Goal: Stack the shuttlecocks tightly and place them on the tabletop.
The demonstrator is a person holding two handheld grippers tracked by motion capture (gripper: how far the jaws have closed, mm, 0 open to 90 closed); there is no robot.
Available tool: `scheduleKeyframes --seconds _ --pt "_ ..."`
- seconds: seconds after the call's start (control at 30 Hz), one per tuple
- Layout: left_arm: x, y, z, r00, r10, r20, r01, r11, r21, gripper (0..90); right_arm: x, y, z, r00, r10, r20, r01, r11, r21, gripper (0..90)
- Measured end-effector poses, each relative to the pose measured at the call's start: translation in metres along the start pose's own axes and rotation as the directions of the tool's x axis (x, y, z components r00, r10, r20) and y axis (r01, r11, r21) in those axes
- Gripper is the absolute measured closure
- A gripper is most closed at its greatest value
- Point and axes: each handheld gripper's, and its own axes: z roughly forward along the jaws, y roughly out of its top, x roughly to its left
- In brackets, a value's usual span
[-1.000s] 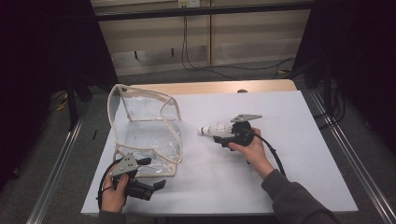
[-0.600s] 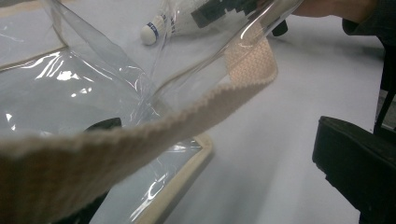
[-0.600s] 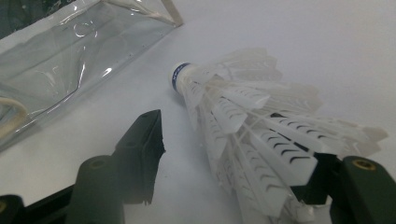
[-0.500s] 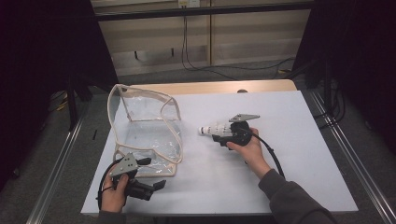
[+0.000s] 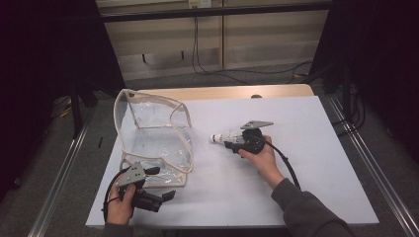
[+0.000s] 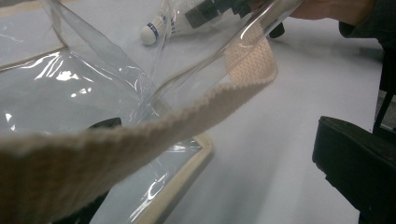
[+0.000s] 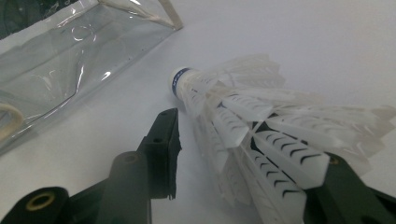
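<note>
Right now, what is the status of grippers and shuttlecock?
Right gripper closing around shuttlecock. Left gripper at bag, strap over it. Path to bag clear.

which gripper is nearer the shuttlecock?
Right. The right gripper has the shuttlecock between its jaws, which have just been closing. The left gripper sits at the clear bag's near corner, the bag between it and the shuttlecock.

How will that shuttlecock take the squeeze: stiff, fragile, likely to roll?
The shuttlecock looks light and fragile: its thin white feathers splay between the right gripper jaws, which have just been closing, so a hard squeeze would probably crush them. Lying on its side on the table, it would likely roll in an arc.
</note>
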Motion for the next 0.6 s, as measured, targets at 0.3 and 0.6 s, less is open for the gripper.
scheduleKeyframes --seconds 0.3,0.6 --pt "0.0001 -0.0001 0.0002 1.0000 0.000 0.000 0.000 1.0000 0.000 2.6 0.0025 -0.0004 0.0013 0.9999 -0.012 -0.004 0.012 1.000 -0.002 59.0" --pt "0.0002 -0.0002 0.0002 1.0000 -0.001 0.001 0.001 1.0000 -0.001 2.6 0.0048 -0.0011 0.0020 0.9998 -0.021 -0.006 0.021 1.000 0.002 67.5"
